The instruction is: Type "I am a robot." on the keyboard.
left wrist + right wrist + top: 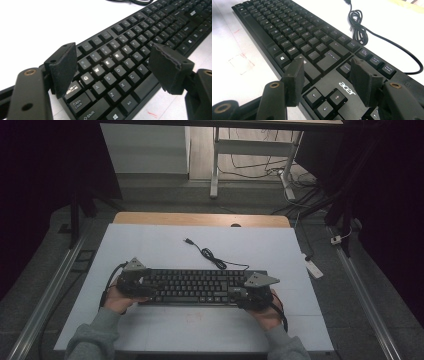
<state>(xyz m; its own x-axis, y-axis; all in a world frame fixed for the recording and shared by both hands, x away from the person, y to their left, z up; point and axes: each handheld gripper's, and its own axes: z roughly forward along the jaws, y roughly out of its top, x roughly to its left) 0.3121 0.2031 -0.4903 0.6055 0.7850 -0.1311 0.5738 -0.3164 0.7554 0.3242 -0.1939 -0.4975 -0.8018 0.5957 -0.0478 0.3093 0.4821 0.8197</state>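
A black Acer keyboard (195, 286) lies flat on the white table top (150, 245), parallel to the near edge. My left gripper (145, 282) sits at its left end. In the left gripper view the keyboard (130, 47) runs away to the upper right, and the left gripper (112, 53) stands open, with its pads (63, 67) wide apart above the QWERTY keys. My right gripper (240, 292) is at the right end. In the right gripper view it (327, 63) stands open over the keyboard (294, 32) near the arrow keys and logo, gripping nothing.
The keyboard's black cable (210, 255) lies loosely coiled behind it, its plug pointing toward the far side. Faint red marks (240, 62) show on the table in front of the keyboard. A desk frame and floor cables stand beyond the table, and a white power strip (314, 268) lies on the floor at right.
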